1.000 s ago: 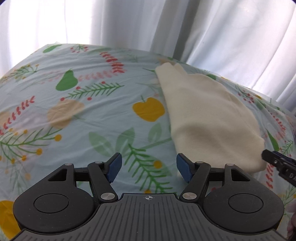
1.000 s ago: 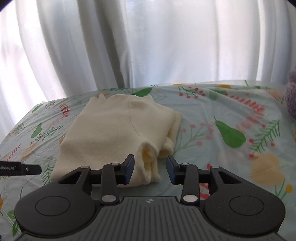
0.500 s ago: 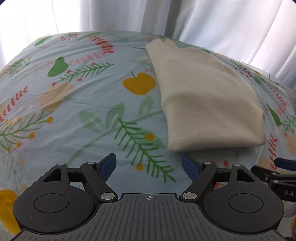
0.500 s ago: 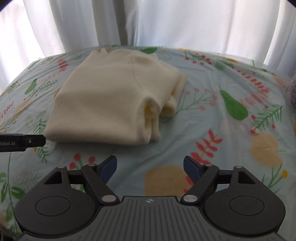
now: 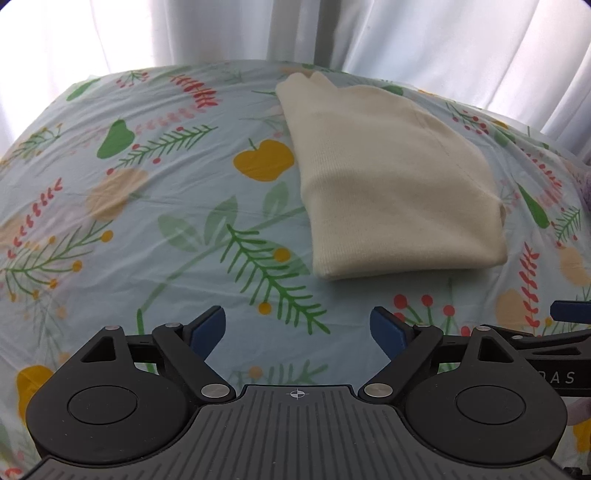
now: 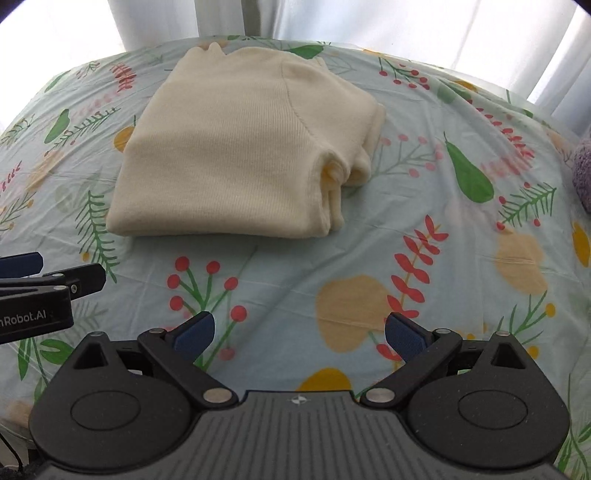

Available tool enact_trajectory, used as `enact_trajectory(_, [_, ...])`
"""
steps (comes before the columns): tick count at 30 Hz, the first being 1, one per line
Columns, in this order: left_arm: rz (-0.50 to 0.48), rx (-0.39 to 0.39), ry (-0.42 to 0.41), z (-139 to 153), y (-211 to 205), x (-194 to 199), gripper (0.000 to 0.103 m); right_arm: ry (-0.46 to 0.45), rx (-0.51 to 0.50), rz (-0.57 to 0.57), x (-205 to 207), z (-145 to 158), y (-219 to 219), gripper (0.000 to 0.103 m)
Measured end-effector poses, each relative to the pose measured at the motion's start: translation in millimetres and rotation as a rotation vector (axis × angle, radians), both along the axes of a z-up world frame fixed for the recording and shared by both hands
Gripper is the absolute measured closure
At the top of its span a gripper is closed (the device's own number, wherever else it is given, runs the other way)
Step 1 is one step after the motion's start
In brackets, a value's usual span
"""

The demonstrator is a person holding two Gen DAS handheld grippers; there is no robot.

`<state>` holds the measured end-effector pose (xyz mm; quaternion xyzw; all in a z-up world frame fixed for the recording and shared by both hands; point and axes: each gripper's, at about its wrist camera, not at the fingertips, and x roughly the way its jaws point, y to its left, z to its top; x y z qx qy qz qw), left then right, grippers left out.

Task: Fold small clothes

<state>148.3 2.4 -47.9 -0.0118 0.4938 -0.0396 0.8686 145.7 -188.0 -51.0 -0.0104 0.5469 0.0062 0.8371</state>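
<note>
A cream knit garment (image 5: 391, 181) lies folded into a compact rectangle on the floral sheet; it also shows in the right wrist view (image 6: 240, 147), with layered folds at its right edge. My left gripper (image 5: 297, 328) is open and empty, held back from the garment's near edge. My right gripper (image 6: 299, 332) is open and empty, also short of the garment. The right gripper's blue-tipped finger shows at the right edge of the left wrist view (image 5: 569, 308). The left gripper shows at the left edge of the right wrist view (image 6: 37, 280).
A pale blue sheet (image 5: 147, 221) printed with fruit and leaves covers the surface. White curtains (image 6: 332, 18) hang behind it. A purple fuzzy object (image 6: 583, 173) sits at the far right edge.
Both grippers have pulled back from the folded garment and their jaws have opened wider. The garment now lies free on the sheet, farther from both grippers.
</note>
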Motion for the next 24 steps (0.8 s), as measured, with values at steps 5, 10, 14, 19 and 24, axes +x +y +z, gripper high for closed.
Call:
enact_trajectory(5, [0.010, 0.024, -0.019, 8, -1, 7, 0.008, -0.015, -0.026, -0.032, 7, 13, 3, 0.004])
enact_trajectory(10, [-0.001, 0.039, -0.008, 8, -4, 8, 0.008, -0.046, -0.069, -0.038, 10, 22, 4, 0.004])
enact_trajectory(14, [-0.016, 0.040, -0.002, 8, -7, 7, 0.008, -0.059, -0.074, -0.045, 8, 27, 2, 0.004])
enact_trajectory(19, [-0.028, 0.041, 0.007, 7, -10, 6, 0.008, -0.065, -0.084, -0.049, 6, 30, 2, 0.004])
enact_trajectory(24, [-0.039, 0.042, 0.005, 7, -12, 5, 0.008, -0.067, -0.088, -0.046, 4, 31, 2, 0.004])
